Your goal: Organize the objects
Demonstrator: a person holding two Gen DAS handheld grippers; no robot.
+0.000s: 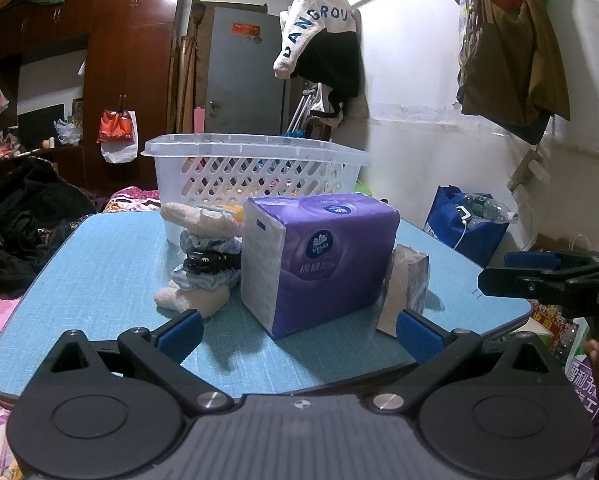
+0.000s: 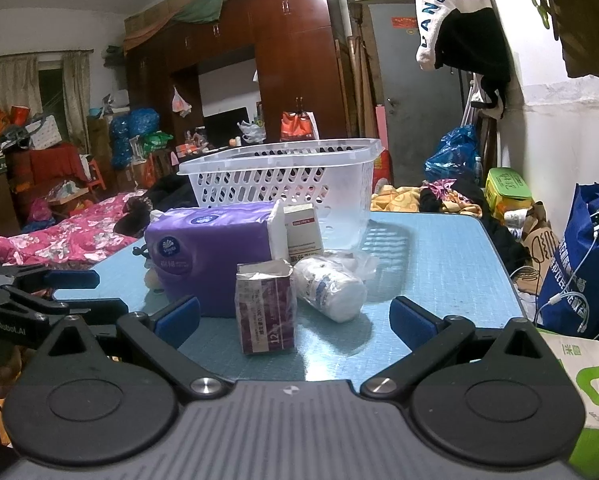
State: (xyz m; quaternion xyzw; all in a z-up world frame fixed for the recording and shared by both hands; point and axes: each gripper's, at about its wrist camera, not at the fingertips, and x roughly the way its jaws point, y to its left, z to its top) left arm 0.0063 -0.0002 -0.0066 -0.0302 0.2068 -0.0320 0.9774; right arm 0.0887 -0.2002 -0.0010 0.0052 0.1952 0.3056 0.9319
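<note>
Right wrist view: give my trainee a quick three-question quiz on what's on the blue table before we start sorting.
1. True or false: the white basket stands at the far end of the blue table, behind the purple tissue pack.
2. How does the white bottle sit? A) upright B) lying on its side C) inside the basket
3. Are the jaws of the right gripper open or shut, and do they hold anything?

Key: 1 true. 2 B. 3 open, holding nothing; the opened small carton stands just ahead between them, untouched.
</note>
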